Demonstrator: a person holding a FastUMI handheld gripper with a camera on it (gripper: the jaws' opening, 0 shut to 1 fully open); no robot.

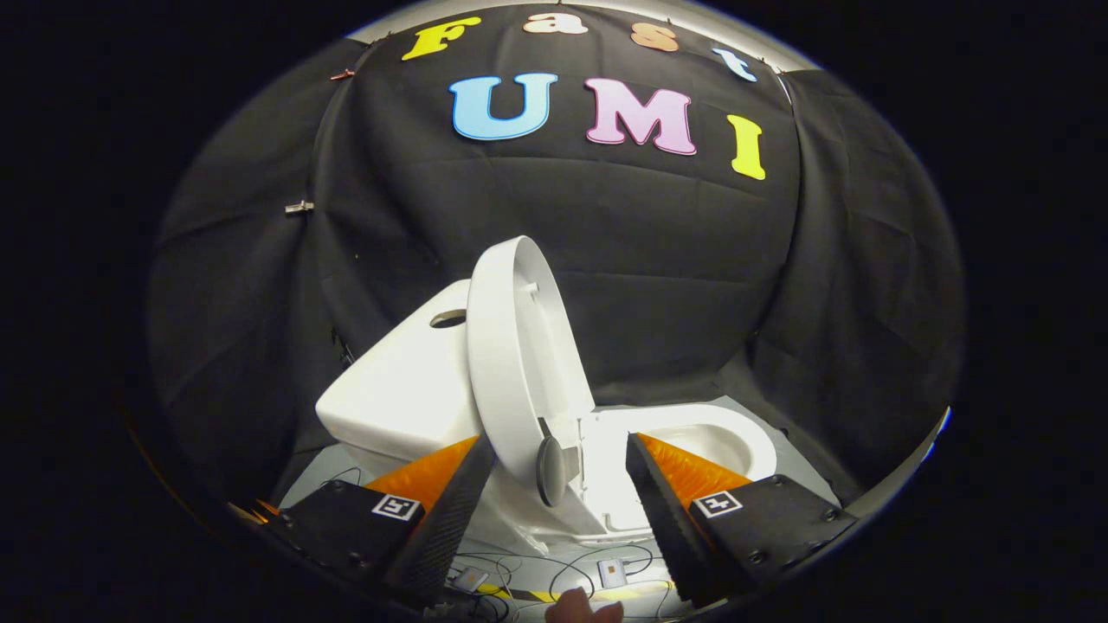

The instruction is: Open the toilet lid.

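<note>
Black cloth is hung as the booth's wall (658, 260) behind a white toilet (407, 398), which is seen from its side and slightly above.

From the gripper (561, 484) outward: its fingers are spread wide and nothing is held between them. In the gap, just ahead of the tips, the lower edge of the toilet lid (511, 363) is seen — raised close to upright, its long axis running up and away from the hinge end, its hollow inner face turned toward the bowl. A small dark round bumper (550, 470) hangs at that lower edge. Whether the one finger beside the lid's outer face touches it cannot be told.

Relative to the lid, the tank (394, 389) with its flush button (447, 318) lies behind the outer face, and the seat and bowl (692, 441) lie on the inner side, beyond the other finger. Below the toilet, cables (537, 567) and small boxes are scattered on the floor, and a fingertip of the person (582, 607) is glimpsed.

The lid is judged nearly open — any remaining push would be directed from the bowl side toward the tank.
</note>
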